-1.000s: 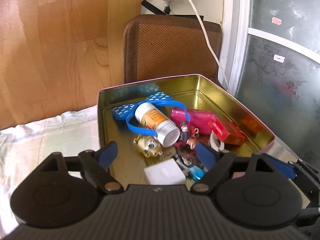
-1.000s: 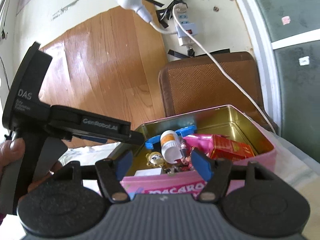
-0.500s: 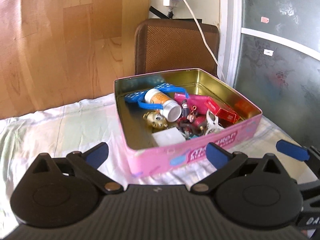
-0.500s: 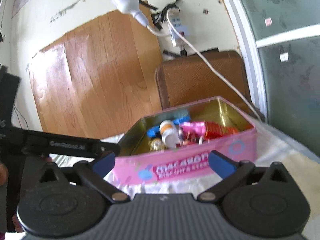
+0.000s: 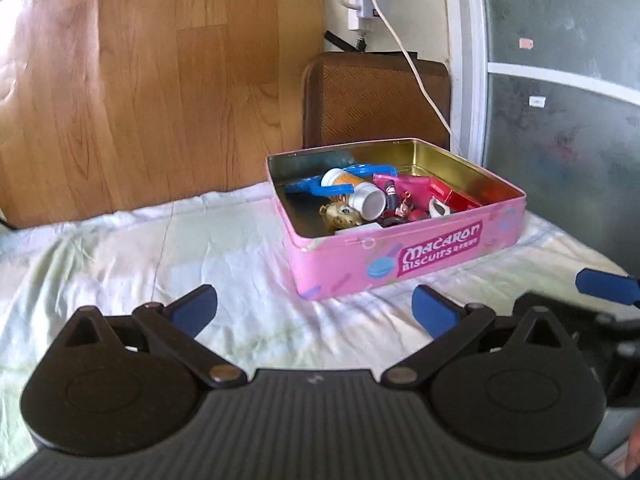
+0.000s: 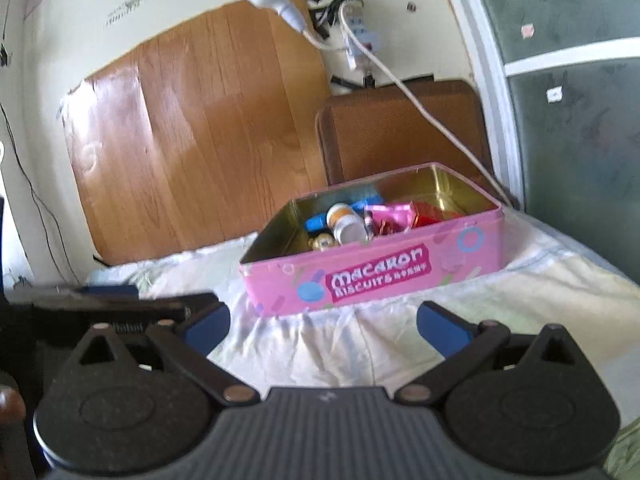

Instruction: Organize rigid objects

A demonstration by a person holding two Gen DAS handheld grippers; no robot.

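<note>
left gripper [image 5: 314,308] fingers spreading wide, gripping nothing | right gripper [image 6: 322,322] likewise | biscuit tin [image 5: 416,256] lying ahead, apart, long side facing; right gripper sitting squarer to it

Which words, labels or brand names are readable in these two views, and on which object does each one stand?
"Macaron": large white letters on the front wall of the pink tin, also seen in the right wrist view.
"Biscuits": second line of the same label; the small signs after it are too small to read.
Pill bottle, orange label: print too blurred to read.
Red box: print too small to read.
</note>
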